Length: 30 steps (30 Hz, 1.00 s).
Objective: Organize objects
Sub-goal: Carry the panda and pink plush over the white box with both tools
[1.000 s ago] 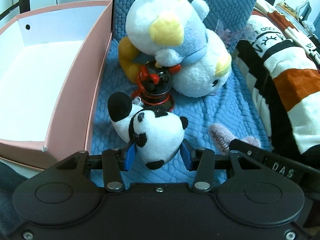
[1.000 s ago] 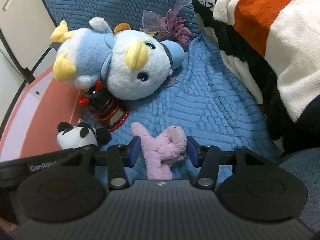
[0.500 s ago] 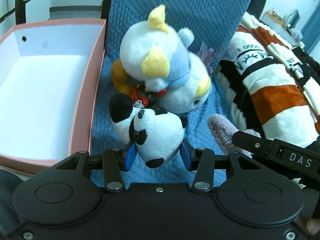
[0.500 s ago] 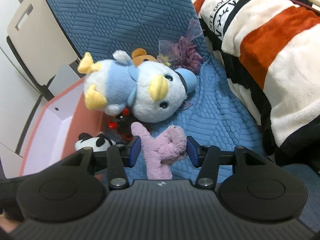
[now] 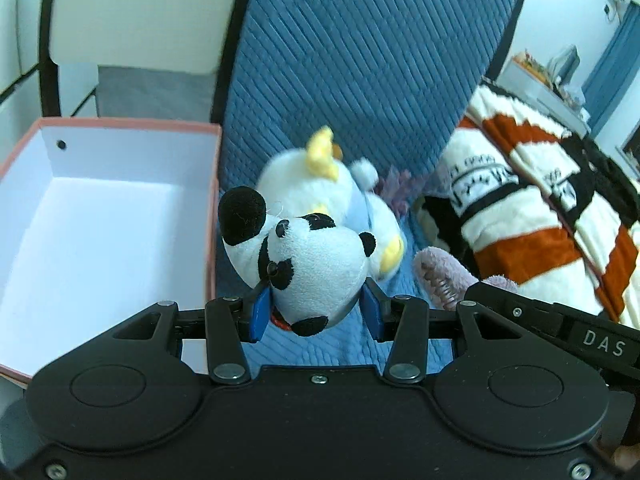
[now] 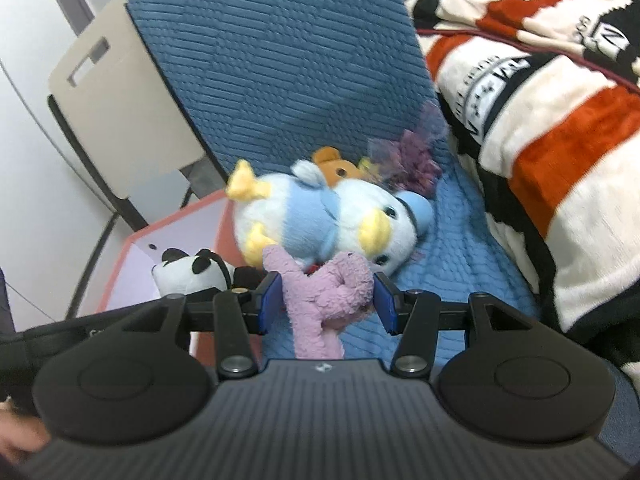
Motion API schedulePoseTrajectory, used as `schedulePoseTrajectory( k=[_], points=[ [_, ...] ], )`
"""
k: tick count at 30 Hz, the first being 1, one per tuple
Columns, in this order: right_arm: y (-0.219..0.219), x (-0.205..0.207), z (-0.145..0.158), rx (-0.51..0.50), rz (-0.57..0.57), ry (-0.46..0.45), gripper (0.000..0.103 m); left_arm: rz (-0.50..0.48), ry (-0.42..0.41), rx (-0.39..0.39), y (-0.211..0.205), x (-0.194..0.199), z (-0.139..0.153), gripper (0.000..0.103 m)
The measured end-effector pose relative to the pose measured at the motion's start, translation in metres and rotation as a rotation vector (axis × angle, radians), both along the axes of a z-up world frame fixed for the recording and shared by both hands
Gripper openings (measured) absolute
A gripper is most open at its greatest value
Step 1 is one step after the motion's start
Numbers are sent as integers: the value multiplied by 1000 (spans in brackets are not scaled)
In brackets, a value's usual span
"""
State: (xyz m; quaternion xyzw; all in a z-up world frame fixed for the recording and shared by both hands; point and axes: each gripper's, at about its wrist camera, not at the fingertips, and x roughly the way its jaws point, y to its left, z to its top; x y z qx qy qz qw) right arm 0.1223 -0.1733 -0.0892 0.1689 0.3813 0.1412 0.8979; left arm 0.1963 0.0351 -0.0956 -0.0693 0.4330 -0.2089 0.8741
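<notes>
holding one soft toy each, both tongs are raised above a blue cushion. left tongs [image 5: 316,312] are closed on a panda toy [image 5: 308,264], its head squeezed between the blue pads. right tongs [image 6: 326,304] are closed on a pink plush toy [image 6: 324,300]. both tilt downward, side by side, the right one showing at the lower right of the left view. left of the left tongs, close by, sits an open pink box [image 5: 100,240]. ahead lies a blue and white bird toy [image 6: 328,220]; a striped blanket [image 6: 540,140] is to the right. this looks like the carrying step; next, each toy likely needs swinging left over the box and releasing.
</notes>
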Motion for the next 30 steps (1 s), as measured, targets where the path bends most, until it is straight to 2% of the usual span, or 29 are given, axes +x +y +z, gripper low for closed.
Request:
schedulePoseTrajectory(
  k=[11, 18, 24, 30],
  points=[
    [54, 9, 59, -2, 126, -124, 53, 129, -80, -22, 75, 17, 46, 44],
    [102, 20, 89, 16, 216, -164, 53, 198, -124, -18, 122, 32, 62, 44],
    [151, 23, 92, 25, 288, -168, 53, 266, -128, -5, 167, 46, 61, 44],
    [195, 27, 74, 26, 347, -130, 53, 313, -85, 22, 203, 64, 37, 44]
  ],
)
